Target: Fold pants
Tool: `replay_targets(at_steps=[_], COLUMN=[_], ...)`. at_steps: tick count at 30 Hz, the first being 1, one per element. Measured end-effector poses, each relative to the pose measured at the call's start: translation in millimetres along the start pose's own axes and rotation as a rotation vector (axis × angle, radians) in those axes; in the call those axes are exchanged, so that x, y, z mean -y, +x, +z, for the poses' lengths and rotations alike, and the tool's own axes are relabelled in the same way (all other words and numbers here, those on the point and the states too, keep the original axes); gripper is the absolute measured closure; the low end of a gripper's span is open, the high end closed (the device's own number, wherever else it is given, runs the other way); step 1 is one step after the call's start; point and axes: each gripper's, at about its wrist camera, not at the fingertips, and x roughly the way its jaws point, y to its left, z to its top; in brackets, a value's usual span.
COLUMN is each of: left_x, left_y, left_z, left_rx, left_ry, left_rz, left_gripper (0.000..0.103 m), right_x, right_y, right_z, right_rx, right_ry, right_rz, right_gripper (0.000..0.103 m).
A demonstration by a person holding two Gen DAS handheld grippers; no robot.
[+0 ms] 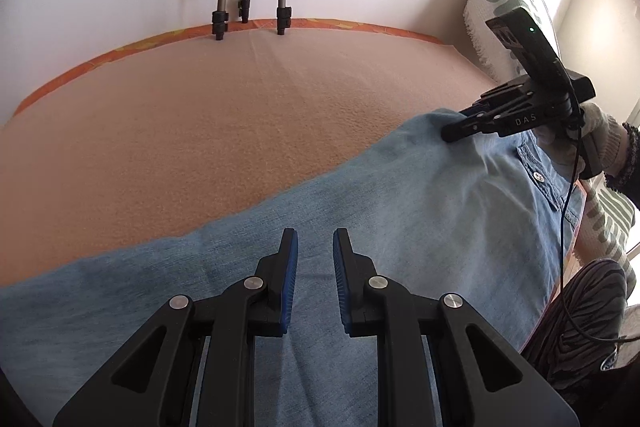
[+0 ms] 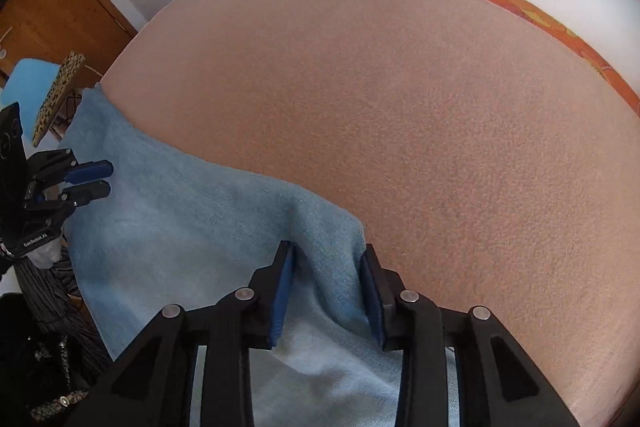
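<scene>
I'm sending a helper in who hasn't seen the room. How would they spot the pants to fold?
Find the bed with the peach blanket against the white wall. On its near side lie the pants, spread out flat. They are the only light blue denim there, with a metal button at the waist.

The left gripper point(image 1: 314, 247) points steeply down, its two black fingers with blue pads point(image 1: 289, 267) standing slightly apart with nothing pinched between them. The right gripper point(image 2: 328, 267) also points steeply down, its jaws closed on a raised fold of the pants point(image 2: 192, 211) at the far edge. In the left view the right gripper sits at the far right, held by a hand in a pale glove point(image 1: 600, 135) with a dark sleeve cuff point(image 1: 628, 163) at the wrist.
</scene>
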Motion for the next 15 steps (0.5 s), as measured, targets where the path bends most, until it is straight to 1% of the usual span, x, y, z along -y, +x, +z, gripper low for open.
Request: replay_targets(at_steps=[1,2,3,6,8,10,12,13,15], left_x=[-2.7,-4.6,-5.6,-9.6,-10.6,-8.1,-5.6,-5.1,-3.2], left_y=[-2.3,-4.8,-6.8,-9.6,-9.2,-7.3,-6.8,-4.6,6.3], left_z=[2.4,5.3,7.7,17.2,22.6,26.2,30.0,31.8,32.7], left_rx=[0.005,0.013,0.023,0.049,0.055,0.059,0.074,0.069,0.017], left_ry=[-0.011,-0.014,-0.012,-0.032,-0.055,-0.054,-0.05,-0.053,-0.046], left_rz=[-0.003,-0.001,0.005,0.001,-0.022,-0.031,-0.036,-0.052,-0.08], left_gripper=[0.087,0.087,0.087,0.087,0.087,0.087,0.087,0.087,0.087], right_x=[-4.8,-10.8,-21.3,-49.8,-65.7,-79.3,-84.5,-84.4,-88.2], right_y=[-9.6,-21.9,-36.5,-61.2,-63.8,-58.6,-56.0,-54.9,-51.6], right_z=[-4.7,-11.0,-19.1,-47.8,-68.4,-87.8,-99.8,-103.4,-110.2], right_rx=[0.043,0.097,0.152,0.237,0.242,0.224,0.201,0.185,0.169], right_ry=[-0.002,-0.016,-0.055,-0.188,-0.264,-0.341,-0.386,-0.391,-0.43], right_rz=[-0.016,-0.021,-0.044,-0.127,-0.163,-0.197,-0.203,-0.192,-0.198], right_gripper=[0.082,0.083,0.084,0.087,0.088,0.089,0.089,0.089,0.089])
